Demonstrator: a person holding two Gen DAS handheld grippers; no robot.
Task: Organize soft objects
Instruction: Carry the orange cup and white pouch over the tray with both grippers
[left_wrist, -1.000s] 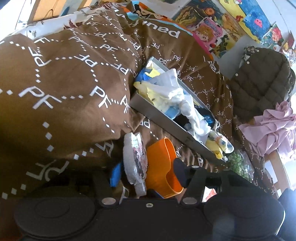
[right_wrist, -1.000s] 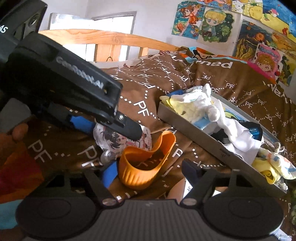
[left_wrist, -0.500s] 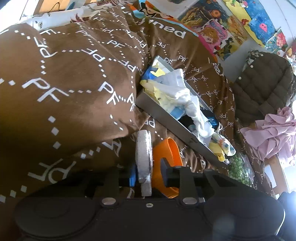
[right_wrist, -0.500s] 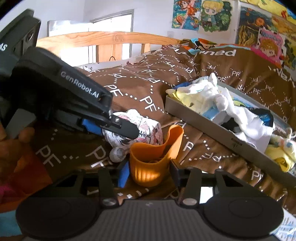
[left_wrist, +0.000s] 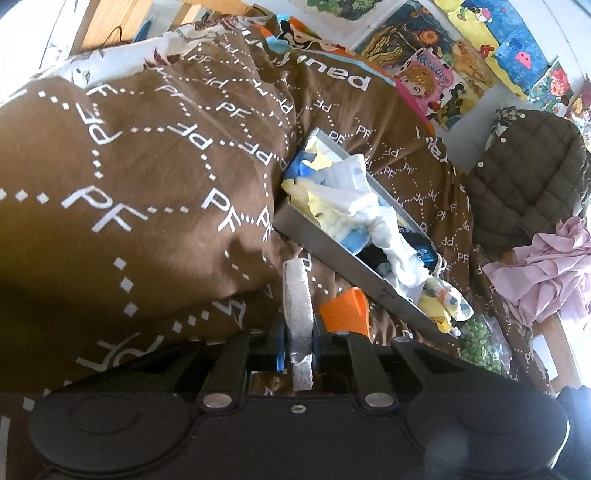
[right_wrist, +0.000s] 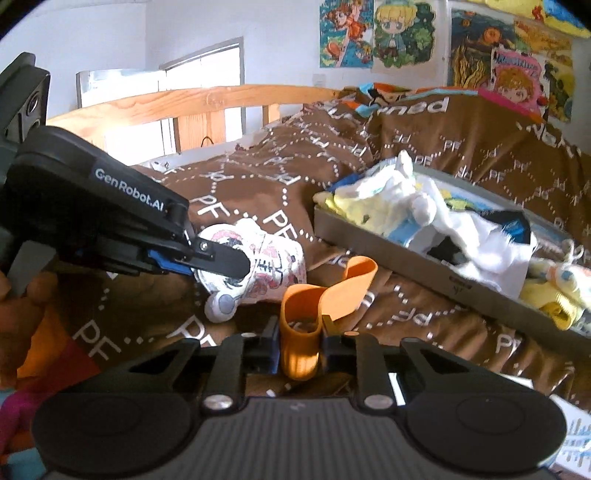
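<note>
Between the closing left tongs (left_wrist: 298, 341) sits the printed pouch (left_wrist: 296, 299); the closing right tongs (right_wrist: 298, 341) squeeze the orange cup (right_wrist: 300, 332).

Bed layout, both wrist views. Quilt (right_wrist: 388, 147) covers the bed; headboard rail (right_wrist: 192, 99) behind it, posters (right_wrist: 402, 33) on the wall beyond. Tray (right_wrist: 406, 254) lies on the quilt to the right, with soft toys and cloths (right_wrist: 413, 206) piled inside. Printed pouch (right_wrist: 273, 266) sits left of the tray, on the quilt. Cup (right_wrist: 299, 325) just in front of the pouch. Padded jacket (left_wrist: 532, 177) beyond the tray's far end, crumpled garment (left_wrist: 546, 273) below it.
</note>
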